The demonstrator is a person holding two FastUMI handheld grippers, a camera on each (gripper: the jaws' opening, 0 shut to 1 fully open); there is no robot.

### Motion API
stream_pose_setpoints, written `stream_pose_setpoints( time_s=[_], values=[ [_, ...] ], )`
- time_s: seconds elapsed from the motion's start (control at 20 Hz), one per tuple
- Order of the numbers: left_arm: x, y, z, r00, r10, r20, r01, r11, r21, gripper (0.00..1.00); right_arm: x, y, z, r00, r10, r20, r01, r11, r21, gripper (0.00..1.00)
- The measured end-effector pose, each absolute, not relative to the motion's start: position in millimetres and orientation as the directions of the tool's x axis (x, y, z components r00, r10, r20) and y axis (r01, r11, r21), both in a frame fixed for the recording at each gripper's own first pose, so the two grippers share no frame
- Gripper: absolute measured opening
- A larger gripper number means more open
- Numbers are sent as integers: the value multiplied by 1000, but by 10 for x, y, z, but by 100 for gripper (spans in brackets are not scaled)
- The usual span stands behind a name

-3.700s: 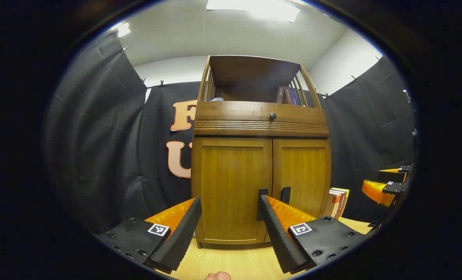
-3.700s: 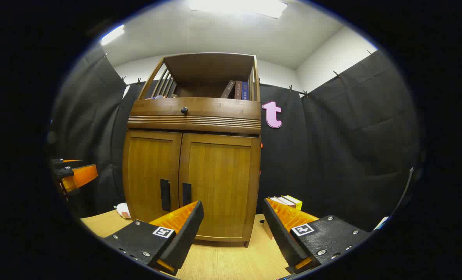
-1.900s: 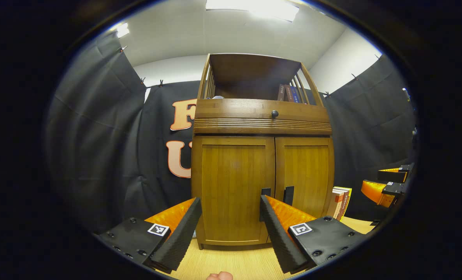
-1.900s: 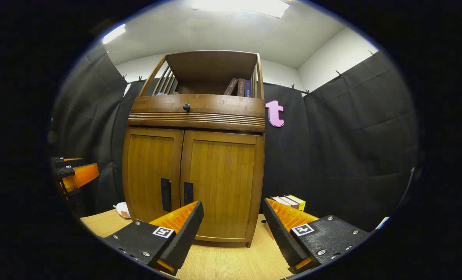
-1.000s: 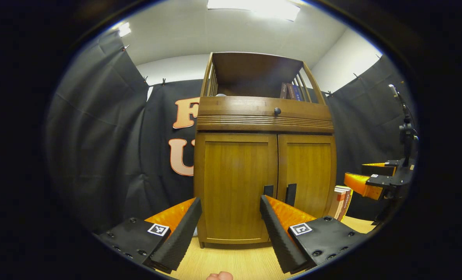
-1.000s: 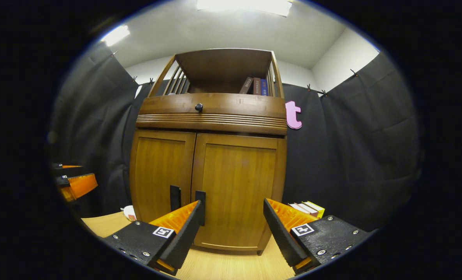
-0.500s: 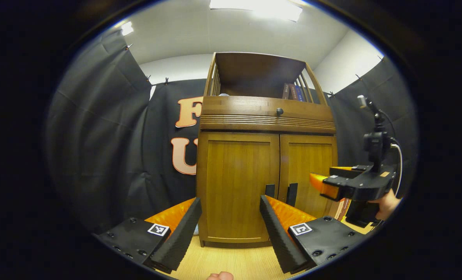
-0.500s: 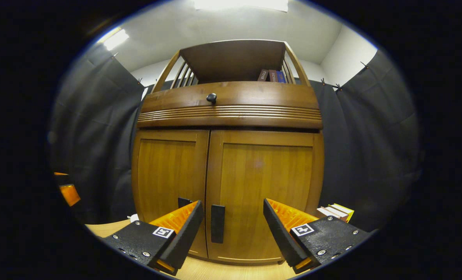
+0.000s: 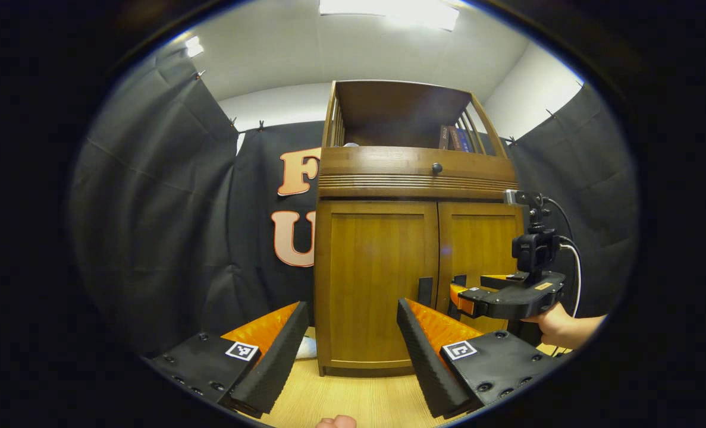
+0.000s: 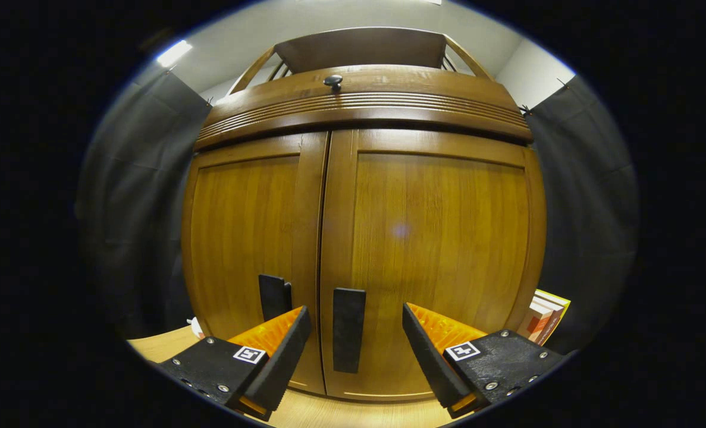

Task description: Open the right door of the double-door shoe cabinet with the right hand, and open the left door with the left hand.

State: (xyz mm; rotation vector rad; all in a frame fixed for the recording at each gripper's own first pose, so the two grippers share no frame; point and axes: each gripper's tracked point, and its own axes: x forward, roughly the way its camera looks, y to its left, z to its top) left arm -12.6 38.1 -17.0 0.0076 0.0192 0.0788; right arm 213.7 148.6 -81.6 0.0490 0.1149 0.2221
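The right claw (image 10: 353, 336) hangs spread wide and grasping nothing, close before the shoe cabinet (image 10: 364, 238) on the counter (image 10: 353, 413). The right door's handle (image 10: 348, 330), a dark upright bar, lies dead ahead between its fingers, long axis vertical. The left claw (image 9: 353, 339), also spread and empty, sits farther back; the left door's handle (image 9: 424, 292) lies ahead, slightly right

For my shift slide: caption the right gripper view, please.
Open right gripper lined up around the right door handle of the closed shoe cabinet.
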Motion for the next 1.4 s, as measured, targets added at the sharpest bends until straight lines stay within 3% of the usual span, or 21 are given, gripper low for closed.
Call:
stream_pose_setpoints(
  time_s=[0.1,0.6,0.65,0.75,0.8,0.9,1.0,1.05,1.1,1.15,1.2,1.4],
  values=[
    [-126,413,-159,996,85,-15,-85,996,12,94,2221,1508,-860,970,211,-121,-204,977,67,94],
    [-118,425,-134,997,81,-6,-81,997,19,94,2488,1578,-1152,965,178,-190,-162,982,100,90],
    [-116,428,-126,997,80,-5,-80,997,18,94,2506,1586,-1167,965,179,-191,-162,982,100,94],
    [-107,447,-141,996,86,-8,-86,996,24,94,2529,1558,-1171,970,158,-186,-145,986,82,81],
    [-101,449,-148,996,90,-10,-90,996,25,94,2531,1570,-1178,970,161,-181,-149,986,76,83],
    [-96,452,-163,996,90,-14,-90,996,22,96,2513,1604,-1186,969,175,-175,-165,984,73,63],
    [-95,452,-155,996,90,-12,-90,996,22,96,2515,1671,-1192,966,189,-177,-176,980,88,58],
    [-93,452,-155,996,89,-12,-89,996,22,96,2516,1678,-1181,966,188,-175,-174,980,92,40],
    [-89,455,-159,996,89,-13,-89,996,21,94,2508,1678,-1190,965,192,-180,-176,979,97,34],
    [-87,453,-161,996,89,-16,-88,996,20,94,2508,1685,-1183,964,200,-176,-183,977,111,30],
    [-82,455,-168,996,88,-20,-88,996,19,96,2514,1688,-1194,962,209,-176,-188,974,130,34],
    [-85,445,-197,997,70,-37,-70,997,14,99,2520,1677,-1193,965,196,-175,-177,978,114,22]
  ],
)
